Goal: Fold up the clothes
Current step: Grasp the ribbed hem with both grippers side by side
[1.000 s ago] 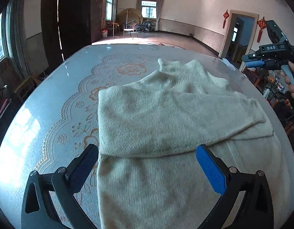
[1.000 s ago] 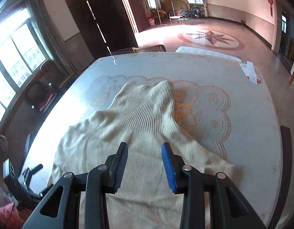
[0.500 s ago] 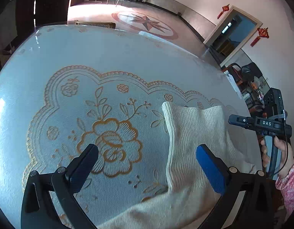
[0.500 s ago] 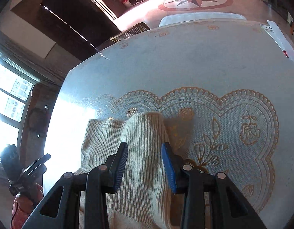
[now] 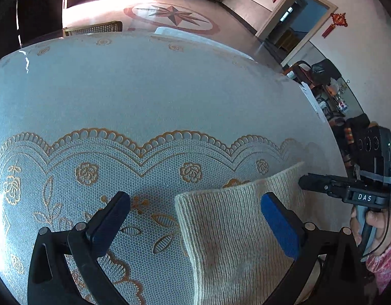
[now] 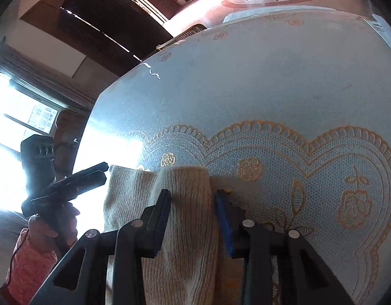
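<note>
Both grippers just dropped to the sweater's collar (image 5: 220, 218); left gripper (image 5: 192, 218) gaping, right gripper (image 6: 192, 203) straddling the rib, not yet clenched.

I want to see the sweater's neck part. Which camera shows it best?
The left wrist view: the ribbed collar lies flat and unblocked. In the right wrist view the right tongs straddle the collar and hide part of it.

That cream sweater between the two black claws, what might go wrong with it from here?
The right gripper straddles a bunched ribbed end of the sweater; pinching there may catch only some layers, so the rest could sag or the fold skew. The left gripper stands wide open with only one finger over the knit, so a close might miss the edge. The glossy tablecloth looks slick, so the sweater could slide when tugged.
</note>
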